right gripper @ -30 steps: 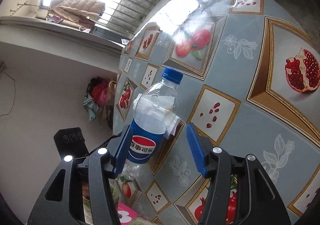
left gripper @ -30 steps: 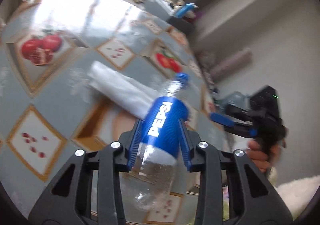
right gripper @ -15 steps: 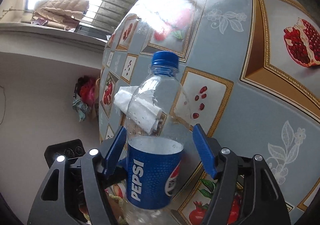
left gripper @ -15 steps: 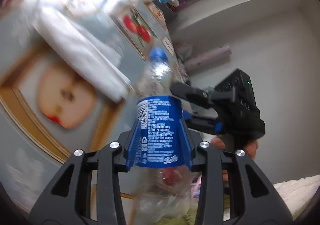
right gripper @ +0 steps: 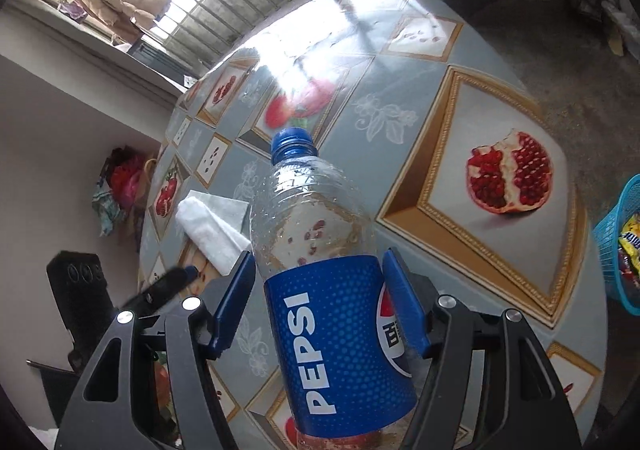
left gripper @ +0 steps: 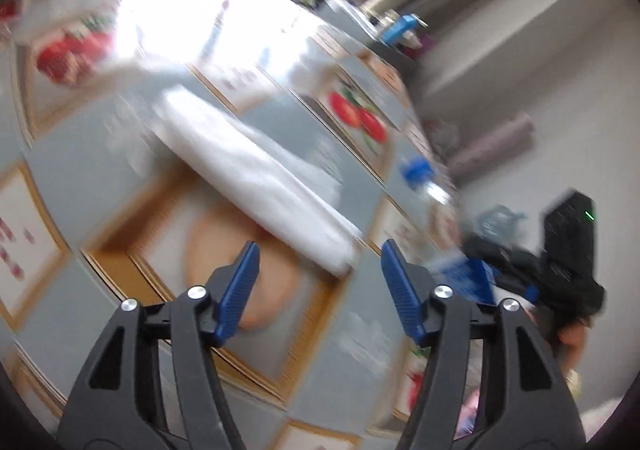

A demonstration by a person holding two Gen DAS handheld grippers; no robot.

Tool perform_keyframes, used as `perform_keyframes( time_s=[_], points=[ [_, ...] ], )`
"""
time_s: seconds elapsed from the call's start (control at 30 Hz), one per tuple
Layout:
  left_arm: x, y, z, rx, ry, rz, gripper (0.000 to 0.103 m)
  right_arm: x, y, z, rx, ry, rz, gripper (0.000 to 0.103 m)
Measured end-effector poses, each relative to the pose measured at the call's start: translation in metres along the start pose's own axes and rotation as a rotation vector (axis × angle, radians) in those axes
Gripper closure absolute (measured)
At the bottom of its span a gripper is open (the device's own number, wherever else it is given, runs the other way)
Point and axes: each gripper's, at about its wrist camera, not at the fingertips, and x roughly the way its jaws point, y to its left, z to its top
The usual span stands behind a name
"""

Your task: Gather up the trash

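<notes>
An empty clear Pepsi bottle [right gripper: 332, 290] with a blue label and blue cap stands between the blue pads of my right gripper [right gripper: 320, 298], which is shut on its label. The bottle also shows blurred at the right of the left wrist view [left gripper: 444, 234], held by the right gripper. My left gripper [left gripper: 320, 286] is open and empty above the table, its fingers pointing at a folded white tissue [left gripper: 260, 177] lying on the tablecloth. The tissue also shows in the right wrist view [right gripper: 208, 234], left of the bottle.
The round table [right gripper: 500, 97] has a grey cloth with fruit pictures. A blue basket [right gripper: 620, 250] holding wrappers stands at the right edge of the right wrist view. The left gripper's black body [right gripper: 84, 298] is at lower left. Clutter lies by the wall [right gripper: 120, 185].
The bottle has passed from my left gripper to my right one. My left gripper has let go, opened and swung back toward the tissue; my right gripper has shut on the label.
</notes>
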Motion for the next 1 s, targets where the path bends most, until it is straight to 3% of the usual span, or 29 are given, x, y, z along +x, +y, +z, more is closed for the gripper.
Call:
perform_keyframes(
  time_s=[0.1, 0.17, 0.3, 0.37, 0.5, 0.63, 0.73, 0.87, 1.0],
  points=[
    [0.006, 0.006, 0.018, -0.013, -0.068, 0.103, 0.042, -0.011, -0.013, 0.000, 0.014, -0.023, -0.029, 0.039],
    [0.016, 0.010, 0.029, -0.041, -0.065, 0.152, 0.042, -0.018, -0.025, 0.001, 0.044, -0.031, -0.020, 0.039],
    [0.036, -0.004, 0.041, 0.022, -0.064, 0.207, 0.043, -0.023, -0.038, 0.002, 0.073, -0.043, -0.012, 0.039],
    [0.043, -0.015, 0.042, 0.072, -0.057, 0.200, 0.048, -0.025, -0.041, 0.001, 0.075, -0.048, -0.014, 0.039],
    [0.061, -0.051, 0.027, 0.298, -0.002, 0.179, 0.063, -0.028, -0.043, -0.003, 0.069, -0.053, -0.015, 0.039],
    [0.071, -0.100, -0.015, 0.636, 0.095, 0.138, 0.062, -0.032, -0.042, -0.011, 0.048, -0.054, -0.027, 0.039],
    [0.072, -0.126, -0.045, 0.777, 0.117, 0.104, 0.062, -0.032, -0.040, -0.019, 0.052, -0.049, -0.021, 0.039],
    [0.067, -0.132, -0.060, 0.769, 0.134, 0.040, 0.062, -0.035, -0.042, -0.033, 0.064, -0.036, 0.006, 0.039],
    [0.058, -0.121, -0.058, 0.657, 0.170, -0.010, 0.062, -0.041, -0.043, -0.048, 0.069, -0.030, 0.023, 0.039]
  ],
)
